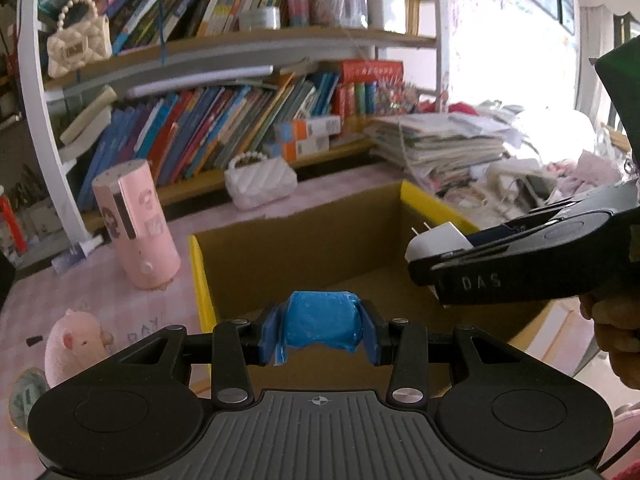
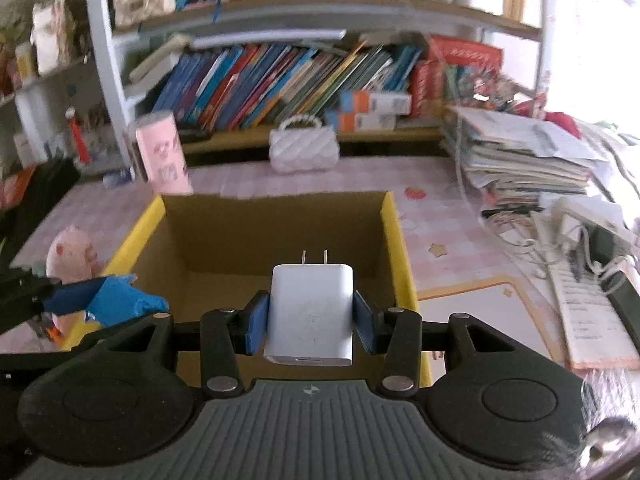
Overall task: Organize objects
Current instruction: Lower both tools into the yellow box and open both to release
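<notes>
My left gripper point(image 1: 320, 330) is shut on a blue plastic-wrapped packet point(image 1: 322, 322) and holds it over the near edge of an open cardboard box with a yellow rim point(image 1: 436, 200). My right gripper point(image 2: 311, 322) is shut on a white plug charger point(image 2: 310, 312), prongs pointing forward, over the same box point(image 2: 394, 240). In the left wrist view the right gripper point(image 1: 432, 256) comes in from the right with the charger point(image 1: 438, 240) above the box. In the right wrist view the left gripper's blue packet point(image 2: 120, 296) shows at the left.
A pink cylinder point(image 1: 134, 228) and a pink plush pig point(image 1: 74, 344) stand left of the box. A white quilted purse point(image 1: 260, 184) sits behind it, below full bookshelves point(image 1: 240, 120). A stack of papers point(image 2: 528, 156) and cables point(image 2: 568, 232) lie to the right.
</notes>
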A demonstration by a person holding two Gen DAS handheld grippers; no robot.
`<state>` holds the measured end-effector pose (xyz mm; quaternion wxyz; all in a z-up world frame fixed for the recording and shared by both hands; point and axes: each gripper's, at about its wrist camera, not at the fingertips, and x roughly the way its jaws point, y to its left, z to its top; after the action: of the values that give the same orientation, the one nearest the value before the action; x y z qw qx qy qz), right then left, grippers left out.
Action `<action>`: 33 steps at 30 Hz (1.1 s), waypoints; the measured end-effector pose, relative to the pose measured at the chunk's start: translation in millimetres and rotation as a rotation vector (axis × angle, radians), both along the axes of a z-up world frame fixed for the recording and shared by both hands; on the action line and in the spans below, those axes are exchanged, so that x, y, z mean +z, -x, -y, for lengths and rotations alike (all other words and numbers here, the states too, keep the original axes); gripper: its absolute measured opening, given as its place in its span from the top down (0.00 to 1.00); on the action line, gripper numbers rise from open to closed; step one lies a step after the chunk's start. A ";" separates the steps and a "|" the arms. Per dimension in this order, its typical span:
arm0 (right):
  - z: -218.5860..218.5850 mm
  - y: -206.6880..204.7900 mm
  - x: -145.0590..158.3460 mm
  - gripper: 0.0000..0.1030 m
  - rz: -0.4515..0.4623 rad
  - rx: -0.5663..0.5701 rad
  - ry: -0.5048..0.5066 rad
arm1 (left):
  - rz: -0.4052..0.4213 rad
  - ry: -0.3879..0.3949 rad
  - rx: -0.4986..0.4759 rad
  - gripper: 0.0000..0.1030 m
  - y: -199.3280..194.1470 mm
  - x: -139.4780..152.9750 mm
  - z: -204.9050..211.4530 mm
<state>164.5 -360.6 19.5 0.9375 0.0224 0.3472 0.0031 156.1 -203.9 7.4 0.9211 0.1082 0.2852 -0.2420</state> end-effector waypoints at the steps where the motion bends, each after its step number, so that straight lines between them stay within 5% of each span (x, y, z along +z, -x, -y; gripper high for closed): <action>1: -0.3 -5.9 -4.5 0.59 -0.018 0.015 0.009 | -0.008 -0.011 0.003 0.60 -3.7 -2.9 1.9; 10: -6.0 -37.1 -31.9 0.59 -0.122 0.156 0.111 | -0.077 -0.064 0.017 0.60 -24.0 -23.1 14.1; 22: -11.3 -65.0 -44.6 0.59 -0.271 0.256 0.140 | -0.045 -0.145 0.009 0.61 -27.7 -26.8 23.1; 33: -13.0 -64.0 -45.5 0.58 -0.273 0.252 0.143 | -0.031 -0.150 0.018 0.55 -24.5 -25.1 21.8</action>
<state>228.6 -347.6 -26.0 0.8732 -0.0876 0.4703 0.0928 180.5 -225.8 -17.7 0.9079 0.1708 0.3178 -0.2135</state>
